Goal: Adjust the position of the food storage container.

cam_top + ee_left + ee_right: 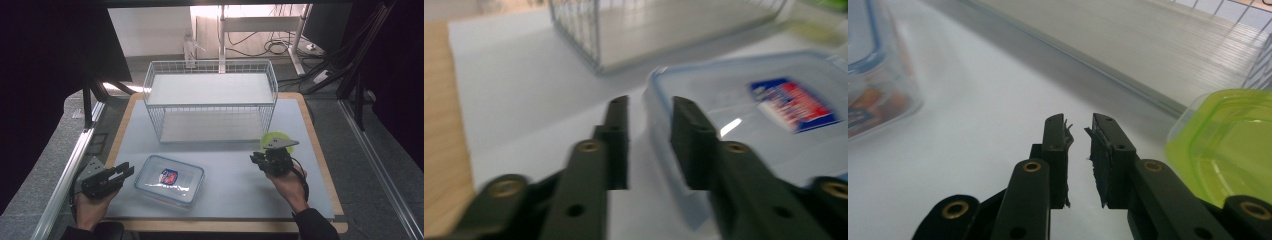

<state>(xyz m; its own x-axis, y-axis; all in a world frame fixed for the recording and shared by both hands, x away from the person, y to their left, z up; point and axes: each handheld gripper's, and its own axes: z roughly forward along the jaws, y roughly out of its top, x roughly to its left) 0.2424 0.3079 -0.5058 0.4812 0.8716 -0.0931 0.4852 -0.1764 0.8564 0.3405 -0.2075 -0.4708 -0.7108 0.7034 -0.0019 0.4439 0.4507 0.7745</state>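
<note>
A lab: framed rig table [320, 150], floor cables [270, 47].

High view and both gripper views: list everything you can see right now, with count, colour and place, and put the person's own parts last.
Wire basket: one, white, two shelves, far middle of the mat.
Clear lidded box: one, clear with a blue rim and a red and blue label, near left of the mat.
Green container: one, lime green, right side of the mat beside the basket's near right corner.
Mat: one, pale grey, on the wooden table.
Left gripper: one, black, just left of the box, jaws narrowly apart with nothing between them.
Right gripper: one, black, beside the green container, jaws narrowly apart with nothing between them.
</note>
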